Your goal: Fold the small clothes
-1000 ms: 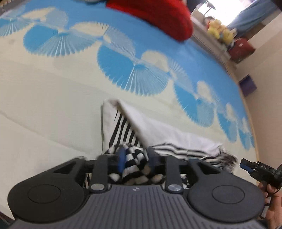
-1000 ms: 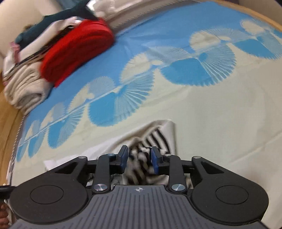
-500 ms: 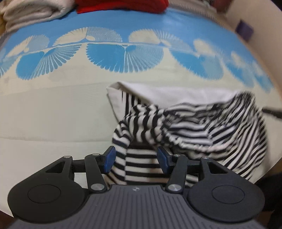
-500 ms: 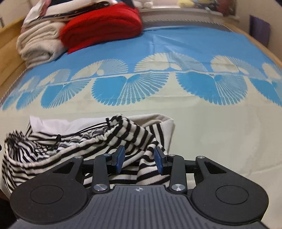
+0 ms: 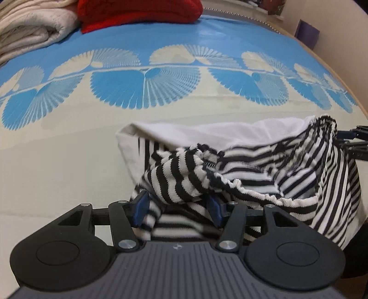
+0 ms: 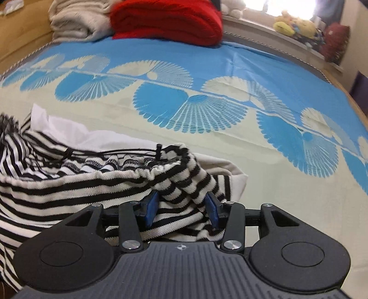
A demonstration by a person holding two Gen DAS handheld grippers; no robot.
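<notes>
A black-and-white striped garment (image 5: 253,165) (image 6: 69,184) with an elastic waistband and a black drawstring lies bunched on the blue-and-cream bedsheet (image 5: 69,161) (image 6: 276,172). White fabric (image 5: 207,131) shows beneath it. My left gripper (image 5: 177,204) sits at the garment's left end, its jaws opening. A striped fold lies loosely between the blue pads (image 5: 140,204). My right gripper (image 6: 181,207) is at the other end, jaws also opening, with a waistband fold between its pads (image 6: 151,207). The right gripper's fingers (image 5: 354,142) show at the far right of the left wrist view.
At the head of the bed lie a folded red blanket (image 5: 138,11) (image 6: 165,18) and cream blankets (image 5: 30,30) (image 6: 76,20). Plush toys (image 6: 294,25) line the window ledge. A wooden bed frame (image 6: 23,41) runs along the left, and a purple box (image 5: 308,34) stands by the wall.
Both grippers rolled level and came down toward the sheet. Their jaws widened, and the striped fabric they pinched now lies slack between the pads, spread across the bed.
</notes>
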